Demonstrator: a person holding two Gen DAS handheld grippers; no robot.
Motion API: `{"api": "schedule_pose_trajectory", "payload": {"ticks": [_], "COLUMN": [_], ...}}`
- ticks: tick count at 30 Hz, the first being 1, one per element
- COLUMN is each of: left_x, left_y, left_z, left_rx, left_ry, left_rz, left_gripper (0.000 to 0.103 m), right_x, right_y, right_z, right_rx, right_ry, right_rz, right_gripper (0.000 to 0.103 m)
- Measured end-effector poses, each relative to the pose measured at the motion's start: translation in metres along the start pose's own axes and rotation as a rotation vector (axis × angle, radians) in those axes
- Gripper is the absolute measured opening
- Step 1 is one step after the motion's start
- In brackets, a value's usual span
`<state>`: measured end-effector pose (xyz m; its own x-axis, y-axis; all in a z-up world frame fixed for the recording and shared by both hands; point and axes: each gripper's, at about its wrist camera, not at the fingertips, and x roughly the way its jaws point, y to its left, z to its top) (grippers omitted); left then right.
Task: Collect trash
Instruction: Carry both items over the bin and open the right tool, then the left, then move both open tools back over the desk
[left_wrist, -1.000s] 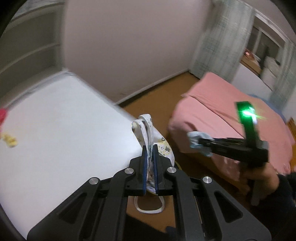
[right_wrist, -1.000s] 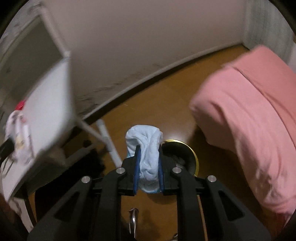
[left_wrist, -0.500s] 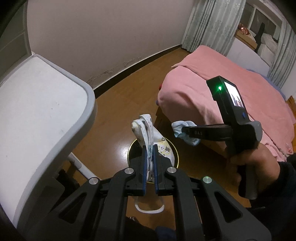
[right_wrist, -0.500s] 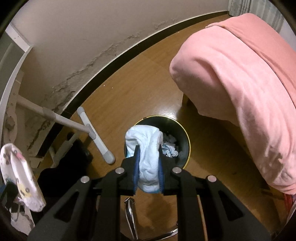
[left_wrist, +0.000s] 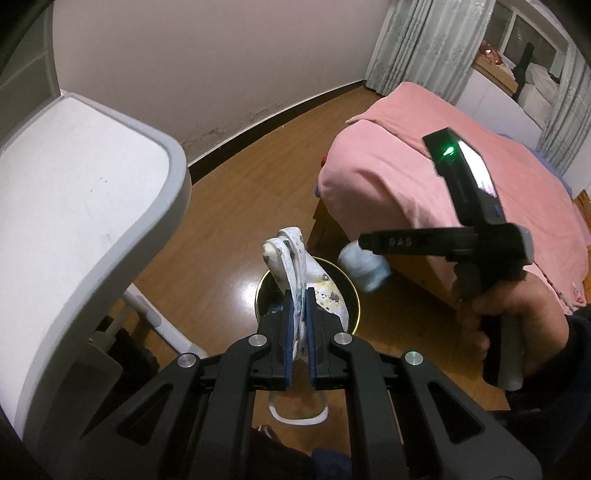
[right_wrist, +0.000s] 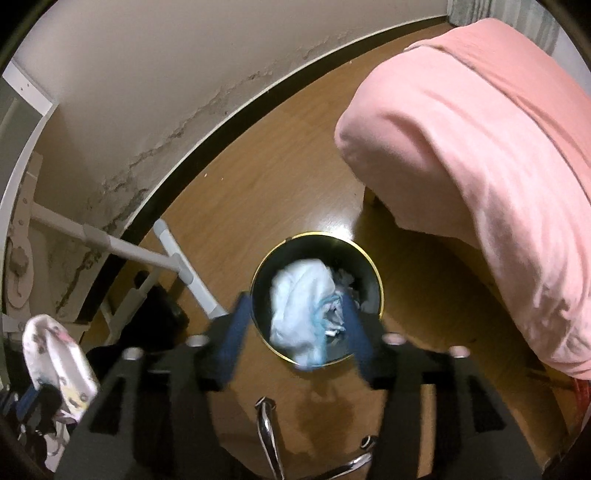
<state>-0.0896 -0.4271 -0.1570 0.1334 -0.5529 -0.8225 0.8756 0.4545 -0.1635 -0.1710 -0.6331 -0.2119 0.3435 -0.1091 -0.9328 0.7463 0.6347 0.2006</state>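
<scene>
Two grippers: both hang above one round black bin (right_wrist: 373, 275) with a gold rim, standing on the wooden floor.
Right gripper (right_wrist: 295, 325): its jaws have just been opening and stand apart, blurred; the pale blue wad (right_wrist: 299, 314) sits between them over the bin's mouth, and neither blue pad can be seen pressing on it.
Same wad from the left wrist view: a blurred pale blue lump (left_wrist: 364, 267) just below the tip of the right gripper (left_wrist: 364, 242), above the bin's rim (left_wrist: 355, 295).
Left gripper (left_wrist: 300, 306): jaws narrow, clamped on a white printed cloth piece (left_wrist: 291, 258) that stands up out of the pads, in front of the bin.
Bin contents: crumpled paper scraps (right_wrist: 345, 280) beside the wad.
Surroundings: pink-covered bed (right_wrist: 480, 147) to the right, white tabletop (left_wrist: 74, 192) to the left.
Person: a hand (left_wrist: 517, 314) grips the right tool's handle.
</scene>
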Motion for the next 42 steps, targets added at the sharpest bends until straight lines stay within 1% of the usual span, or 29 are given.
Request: {"api": "schedule_pose_trajectory", "payload": {"ticks": [6, 10, 15, 17, 22, 24, 26, 27, 28, 29, 33, 36, 38, 39, 42], "left_x": [0.007, 0.021, 0.043, 0.052, 0.07, 0.076, 0.083, 0.084, 0.085, 0.084, 0.077, 0.064, 0.046, 0.036, -0.008], "left_y": [-0.004, -0.01, -0.018, -0.026, -0.04, -0.042, -0.042, -0.042, -0.043, -0.044, -0.046, -0.045, -0.044, -0.042, -0.029], "left_z": [0.004, 0.004, 0.007, 0.012, 0.024, 0.028, 0.032, 0.034, 0.035, 0.036, 0.039, 0.04, 0.042, 0.043, 0.042], "left_rx": [0.01, 0.042, 0.074, 0.101, 0.145, 0.142, 0.124, 0.119, 0.114, 0.111, 0.107, 0.107, 0.104, 0.105, 0.111], "left_ry": [0.01, 0.029, 0.068, 0.072, 0.073, 0.079, 0.096, 0.1, 0.095, 0.083, 0.069, 0.042, 0.006, -0.009, -0.06], "left_rz": [-0.004, -0.028, -0.055, -0.062, -0.086, -0.09, -0.089, -0.09, -0.086, -0.079, -0.078, -0.065, -0.051, -0.045, 0.021], "left_gripper": [0.005, 0.005, 0.005, 0.005, 0.006, 0.012, 0.035, 0.043, 0.056, 0.063, 0.064, 0.074, 0.081, 0.083, 0.09], "right_x": [-0.004, -0.008, -0.015, -0.018, -0.022, -0.024, -0.026, -0.026, -0.025, -0.025, -0.025, -0.025, -0.027, -0.031, -0.044], "right_y": [0.0, -0.006, -0.023, -0.033, -0.049, -0.056, -0.062, -0.063, -0.064, -0.064, -0.063, -0.057, -0.052, -0.049, -0.035], "right_z": [0.003, 0.004, 0.005, 0.005, 0.006, 0.005, 0.004, 0.004, 0.004, 0.003, 0.003, 0.001, 0.0, 0.0, 0.001], "right_rx": [0.012, 0.044, 0.115, 0.149, 0.2, 0.221, 0.235, 0.235, 0.234, 0.236, 0.236, 0.225, 0.209, 0.195, 0.142], "right_ry": [-0.02, -0.039, -0.069, -0.085, -0.11, -0.119, -0.125, -0.124, -0.122, -0.122, -0.123, -0.12, -0.121, -0.127, -0.151], "right_rz": [0.004, -0.004, -0.016, -0.019, -0.025, -0.025, -0.024, -0.023, -0.025, -0.026, -0.026, -0.023, -0.017, -0.015, -0.01], "right_gripper": [0.056, 0.056, 0.057, 0.062, 0.063, 0.063, 0.063, 0.063, 0.063, 0.063, 0.063, 0.063, 0.063, 0.063, 0.065]}}
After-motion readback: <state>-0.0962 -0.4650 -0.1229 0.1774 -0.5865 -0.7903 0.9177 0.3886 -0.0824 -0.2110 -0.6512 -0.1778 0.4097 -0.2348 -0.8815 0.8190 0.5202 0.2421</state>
